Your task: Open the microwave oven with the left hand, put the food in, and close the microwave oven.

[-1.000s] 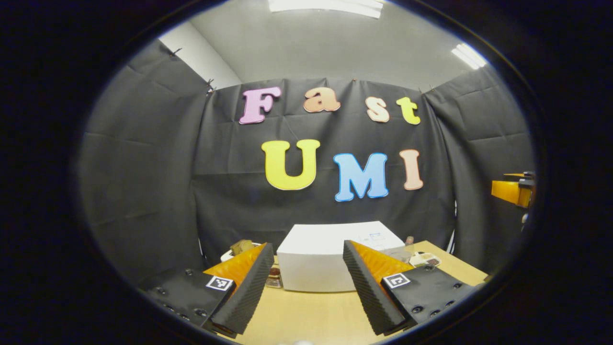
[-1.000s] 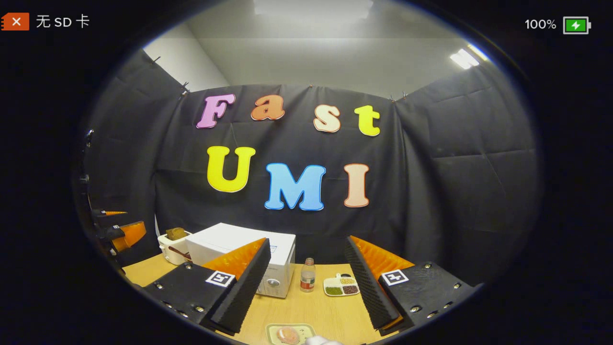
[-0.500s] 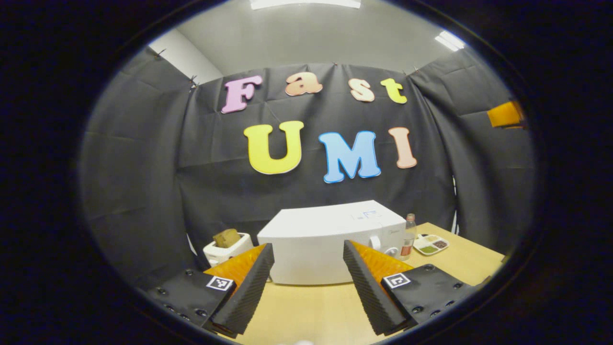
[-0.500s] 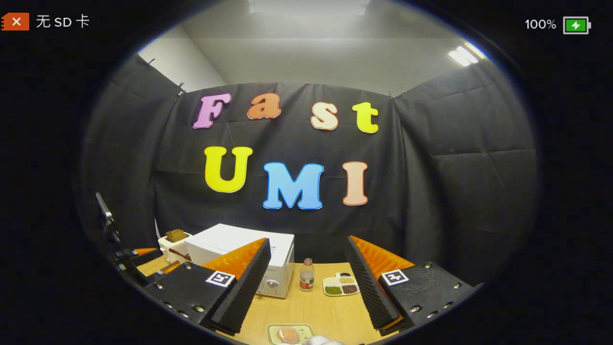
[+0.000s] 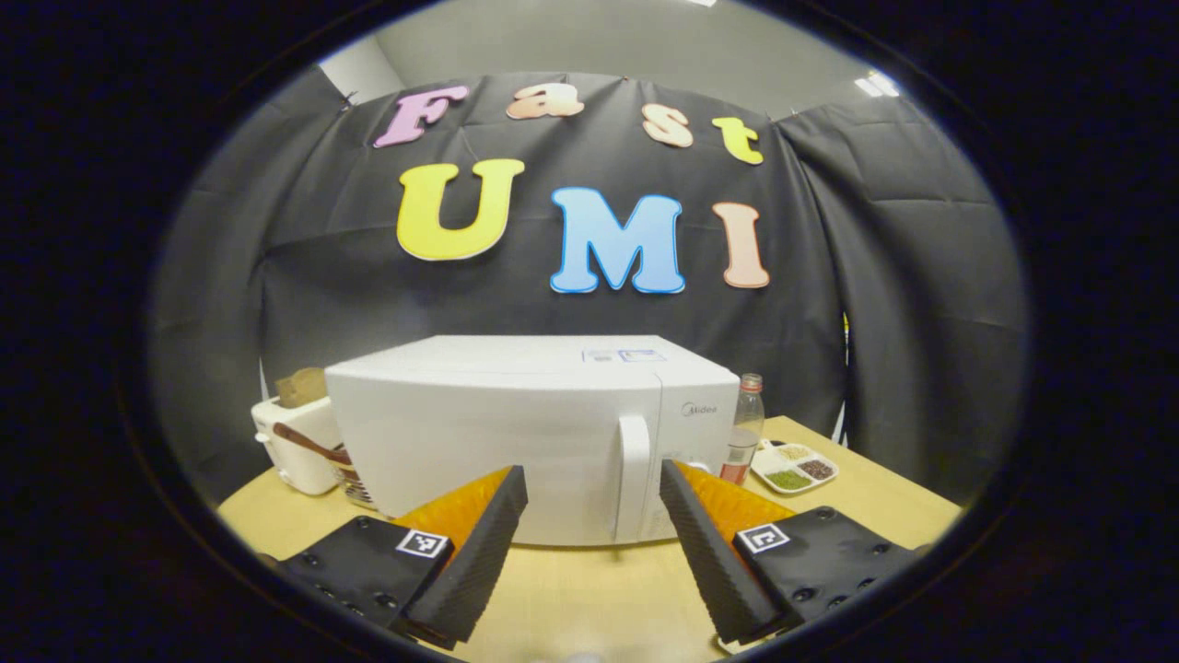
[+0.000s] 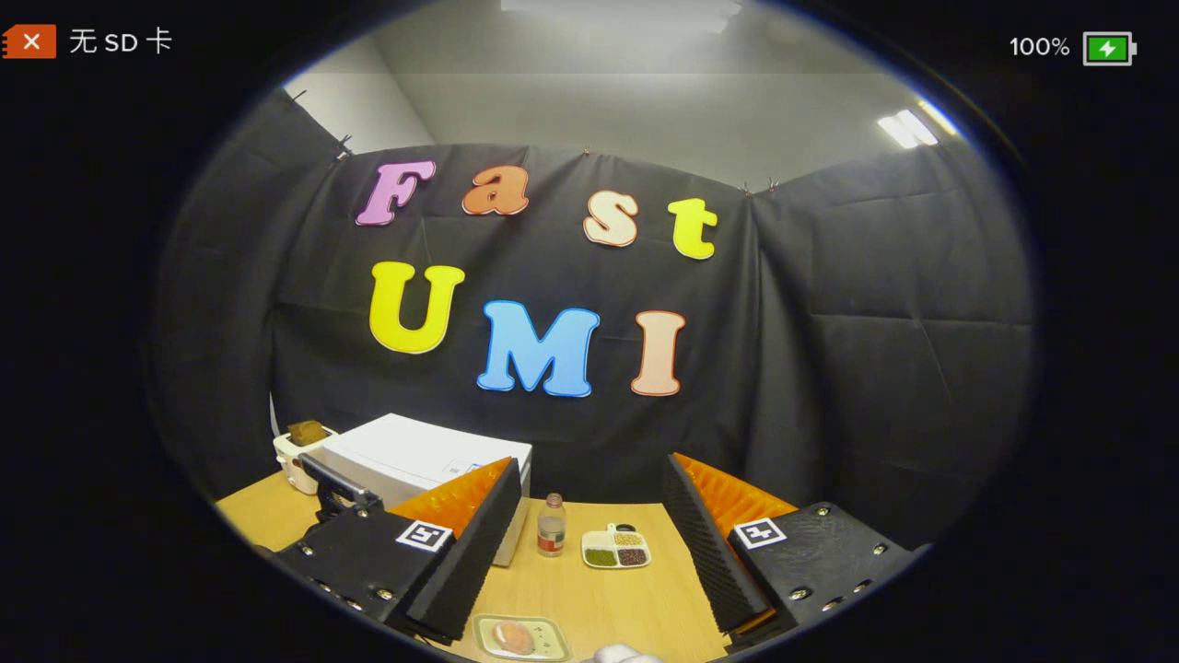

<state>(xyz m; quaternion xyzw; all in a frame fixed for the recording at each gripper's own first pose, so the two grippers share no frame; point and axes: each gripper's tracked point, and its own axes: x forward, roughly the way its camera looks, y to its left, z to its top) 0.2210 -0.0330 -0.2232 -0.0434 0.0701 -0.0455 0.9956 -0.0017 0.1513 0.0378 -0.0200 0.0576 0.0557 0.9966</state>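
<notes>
The white microwave (image 5: 497, 433) stands shut in the left gripper view, its vertical handle (image 5: 632, 474) on the right side of the door. My left gripper (image 5: 590, 470) is open, a short way in front of the door, with the handle between its finger lines. In the right gripper view the microwave (image 6: 405, 456) sits at the back left. A piece of pinkish food (image 6: 511, 635) lies on a pale tray (image 6: 549, 638) at the table's near edge. My right gripper (image 6: 591, 460) is open and holds nothing above that tray.
A white toaster (image 5: 293, 447) holding bread stands left of the microwave. A small bottle (image 5: 744, 428) and a divided dish of beans (image 5: 794, 465) sit on its right. The wooden table (image 5: 571, 599) runs under both grippers. Black cloth walls close in the booth.
The left gripper has moved forward and tipped down toward the microwave, which now looms large with its handle showing. The right gripper has barely shifted.
</notes>
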